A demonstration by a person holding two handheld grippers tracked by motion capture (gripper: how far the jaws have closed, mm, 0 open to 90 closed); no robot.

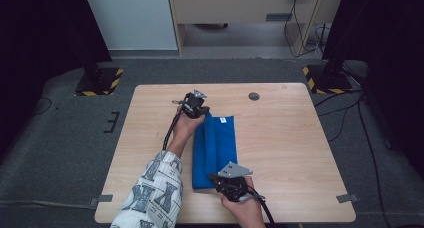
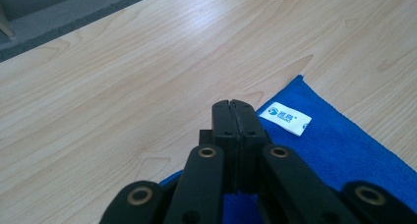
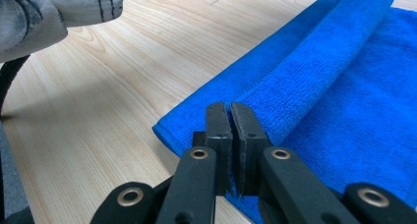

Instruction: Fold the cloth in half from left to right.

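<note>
Taking the blue towel (image 1: 215, 150) as our landmark, we find the patterned sleeve (image 1: 152, 193) well to its left, coming in from the near edge of the tabletop (image 1: 285, 138). Following that arm up, we reach the left tongs (image 1: 196, 106) at the towel's far left corner. In the left gripper view these tongs (image 2: 230, 106) have their jaws pressed together; they sit over the towel's (image 2: 344, 150) edge, and we cannot tell whether any cloth is pinched between them.

The towel itself lies folded into a long strip near the middle of the tabletop, running from the far side toward us, with a raised fold along its left half. At its far right corner we see a small white label (image 2: 285, 118) with blue printing too small for us to read.

At the towel's near right corner sit the right tongs (image 1: 220, 180), their jaws closed to a hairline gap in the right gripper view (image 3: 230, 108), directly above the towel's (image 3: 344, 86) rolled edge, with nothing visibly gripped.
</note>
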